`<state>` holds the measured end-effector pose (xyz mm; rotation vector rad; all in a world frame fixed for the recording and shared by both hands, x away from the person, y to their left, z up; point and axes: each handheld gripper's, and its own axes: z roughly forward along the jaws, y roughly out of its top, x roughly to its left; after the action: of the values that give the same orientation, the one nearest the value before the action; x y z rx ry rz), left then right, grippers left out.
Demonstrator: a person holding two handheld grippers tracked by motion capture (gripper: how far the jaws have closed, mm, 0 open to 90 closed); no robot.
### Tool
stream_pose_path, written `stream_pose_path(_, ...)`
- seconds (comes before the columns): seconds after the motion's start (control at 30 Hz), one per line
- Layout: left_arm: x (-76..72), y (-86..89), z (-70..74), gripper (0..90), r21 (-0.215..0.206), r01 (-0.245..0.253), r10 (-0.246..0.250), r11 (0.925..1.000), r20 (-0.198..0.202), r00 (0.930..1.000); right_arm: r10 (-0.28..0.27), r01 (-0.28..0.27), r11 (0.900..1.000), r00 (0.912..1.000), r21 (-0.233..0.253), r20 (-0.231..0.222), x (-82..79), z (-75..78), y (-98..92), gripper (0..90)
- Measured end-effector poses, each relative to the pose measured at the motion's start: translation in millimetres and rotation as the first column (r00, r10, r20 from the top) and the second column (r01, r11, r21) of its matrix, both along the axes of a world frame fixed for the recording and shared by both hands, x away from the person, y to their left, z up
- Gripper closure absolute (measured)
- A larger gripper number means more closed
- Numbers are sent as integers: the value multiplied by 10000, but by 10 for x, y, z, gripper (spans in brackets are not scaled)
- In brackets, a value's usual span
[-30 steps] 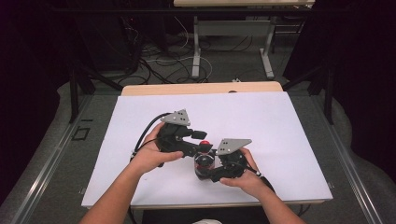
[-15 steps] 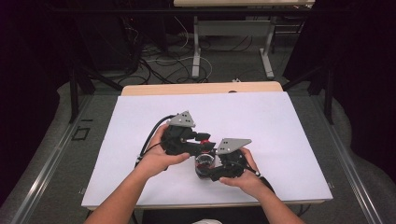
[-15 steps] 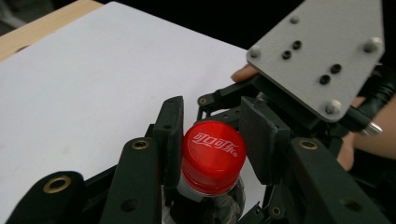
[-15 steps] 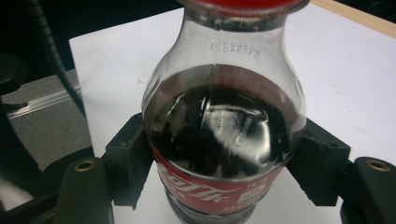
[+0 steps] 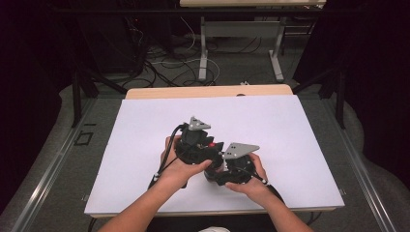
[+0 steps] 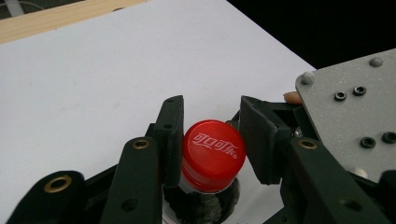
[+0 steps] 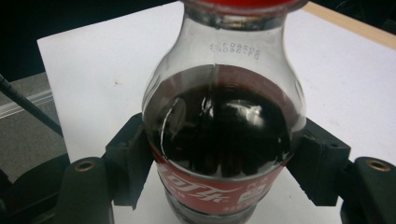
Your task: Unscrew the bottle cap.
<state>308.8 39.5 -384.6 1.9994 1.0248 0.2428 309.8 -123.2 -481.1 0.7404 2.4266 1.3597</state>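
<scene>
We see a clear plastic cola bottle (image 7: 223, 126) standing upright on the white table (image 5: 290, 130), near the middle of its near edge. Dark cola fills it up to the shoulder. A red label wraps its body. Its red screw cap (image 6: 212, 154), printed with white lettering, is still on.

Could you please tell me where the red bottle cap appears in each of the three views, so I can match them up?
High view: the red cap is a small red spot at table centre, between the two grippers.
Left gripper view: it sits low in the centre, between the left gripper jaws, the left jaw touching it.
Right gripper view: just its lower rim at the top edge, above the cola bottle.
Shared landmark: the white table sheet.
</scene>
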Motion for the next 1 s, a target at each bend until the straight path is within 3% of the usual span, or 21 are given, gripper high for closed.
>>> stream_pose_path(0.07, 50, 39, -10, 608, -178, 551, -550, 9983, 95, 9984, -12, 13, 9999, 10000, 110, -24, 7, -2, -10, 298)
stream_pose_path(0.13, 73, 66, -5, 541, -421, 868, -862, 9953, 148, 9962, 41, -39, 9999, 9998, 112, -175, 8, 6, -14, 298)
stream_pose_path(0.23, 92, 131, 29, 490, -279, 1330, -1315, 9907, 508, 9900, 161, -160, 9998, 9998, 80, -113, 12, 1, -12, 298)
stream_pose_path(0.33, 108, 198, 57, 440, -644, 1822, -1782, 9812, 632, 9820, 233, -229, 9995, 9996, 221, -162, 25, -6, -18, 298)
stream_pose_path(0.43, 131, 277, 79, 411, -769, 2510, -2448, 9649, 822, 9661, 266, -259, 9990, 9995, 353, -182, 21, 0, -21, 298)
stream_pose_path(0.63, 117, 359, 94, 399, -80, 3608, -3573, 9326, 1196, 9263, 560, -548, 9977, 9980, 409, -287, 20, 23, -38, 298)
stream_pose_path(0.73, 143, 371, 64, 422, -73, 4337, -4283, 9010, 1429, 8923, 674, -664, 9970, 9975, 406, -219, 14, 21, -27, 297)
stream_pose_path(0.77, 155, 380, 59, 427, -94, 4505, -4447, 8927, 1419, 8844, 691, -679, 9967, 9973, 449, -249, 7, 22, -18, 297)
stream_pose_path(0.8, 170, 387, 48, 430, -183, 4599, -4532, 8878, 1403, 8803, 704, -692, 9967, 9972, 422, -265, 4, 22, -11, 297)
stream_pose_path(0.83, 182, 393, 42, 433, -200, 4587, -4520, 8884, 1381, 8813, 814, -805, 9961, 9964, 367, -219, 0, 21, -8, 297)
stream_pose_path(0.9, 214, 410, 25, 438, -342, 4699, -4623, 8820, 1304, 8771, 841, -832, 9959, 9961, 344, -253, -6, 24, 0, 297)
stream_pose_path(1.0, 243, 430, -8, 445, -338, 4707, -4636, 8817, 1239, 8773, 820, -813, 9960, 9964, 371, -204, -9, 22, 3, 297)
